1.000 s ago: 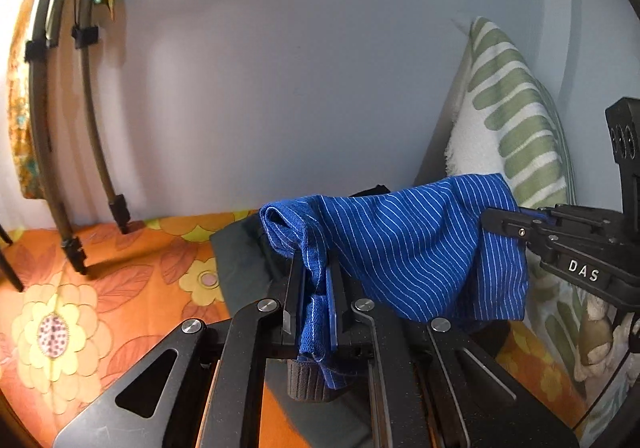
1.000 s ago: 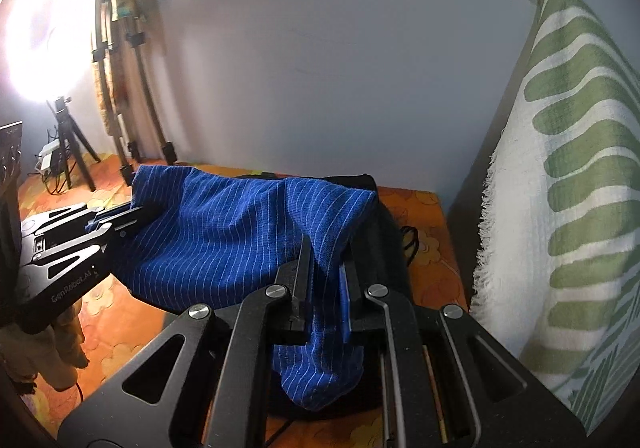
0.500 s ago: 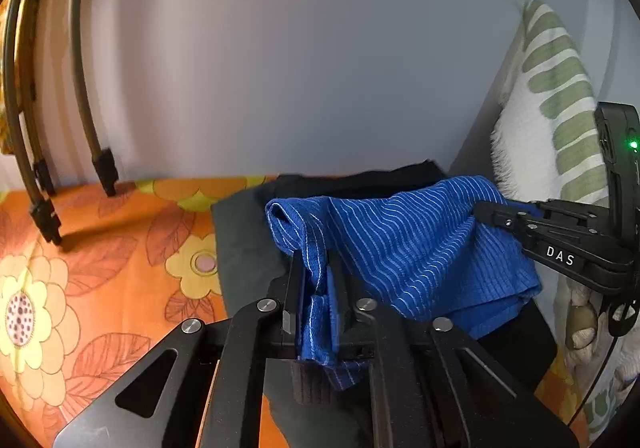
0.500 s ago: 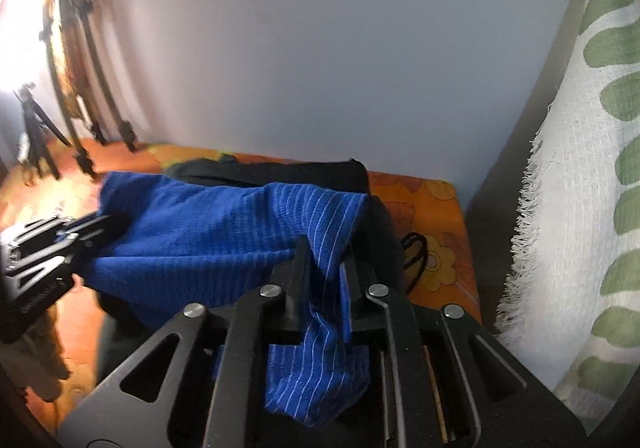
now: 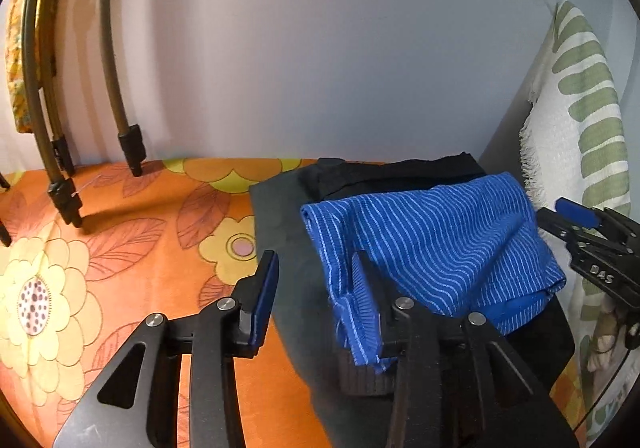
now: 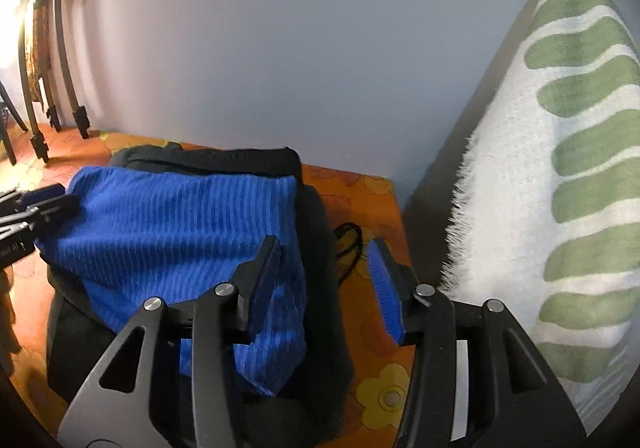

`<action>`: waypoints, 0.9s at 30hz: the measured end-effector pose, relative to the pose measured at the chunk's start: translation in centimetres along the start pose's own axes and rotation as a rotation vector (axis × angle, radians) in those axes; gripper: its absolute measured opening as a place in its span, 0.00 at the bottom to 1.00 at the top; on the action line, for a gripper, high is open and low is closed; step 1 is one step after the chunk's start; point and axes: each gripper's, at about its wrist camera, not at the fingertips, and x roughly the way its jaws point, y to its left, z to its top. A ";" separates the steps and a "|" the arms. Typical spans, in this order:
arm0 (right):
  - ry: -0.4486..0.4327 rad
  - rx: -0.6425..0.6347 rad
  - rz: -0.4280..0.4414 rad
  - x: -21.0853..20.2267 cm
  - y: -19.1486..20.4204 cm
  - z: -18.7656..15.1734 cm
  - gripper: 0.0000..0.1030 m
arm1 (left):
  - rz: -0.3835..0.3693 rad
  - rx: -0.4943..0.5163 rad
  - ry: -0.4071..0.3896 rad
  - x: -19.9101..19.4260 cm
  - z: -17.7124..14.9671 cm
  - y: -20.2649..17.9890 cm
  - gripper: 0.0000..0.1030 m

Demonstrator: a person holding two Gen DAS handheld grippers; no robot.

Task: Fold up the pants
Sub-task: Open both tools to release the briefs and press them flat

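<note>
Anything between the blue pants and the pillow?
In the right wrist view: dark clothes, a black cord and bare orange sheet separate the blue pants from the pillow.

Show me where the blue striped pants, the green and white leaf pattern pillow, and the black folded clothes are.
Blue striped pants [image 5: 436, 244]: left wrist view, middle of the folded top.
Green and white leaf pattern pillow [image 6: 560, 184]: right wrist view, its white face.
Black folded clothes [image 6: 224, 158]: right wrist view, far edge behind the pants.

We see the folded pants [image 5: 432, 240] on a stack of dark garments [image 5: 280, 232] atop the bedspread [image 5: 132, 248], pillow [image 6: 560, 168] right.
</note>
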 end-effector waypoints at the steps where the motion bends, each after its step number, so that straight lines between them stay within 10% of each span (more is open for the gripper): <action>1: -0.003 0.012 0.014 -0.5 -0.1 -0.3 0.47 | 0.001 0.002 0.001 -0.1 0.0 0.1 0.35; 19: 0.072 0.211 0.270 -3.2 -1.6 -4.1 0.46 | 0.020 0.050 -0.039 -3.5 -1.3 1.8 0.35; 22: 0.111 0.178 0.238 -2.2 -0.8 -3.8 0.09 | 0.013 0.060 -0.040 -4.0 -1.3 1.7 0.35; 27: 0.104 0.176 0.214 -2.8 -1.2 -4.1 0.06 | 0.000 0.087 -0.065 -4.9 -1.2 1.0 0.35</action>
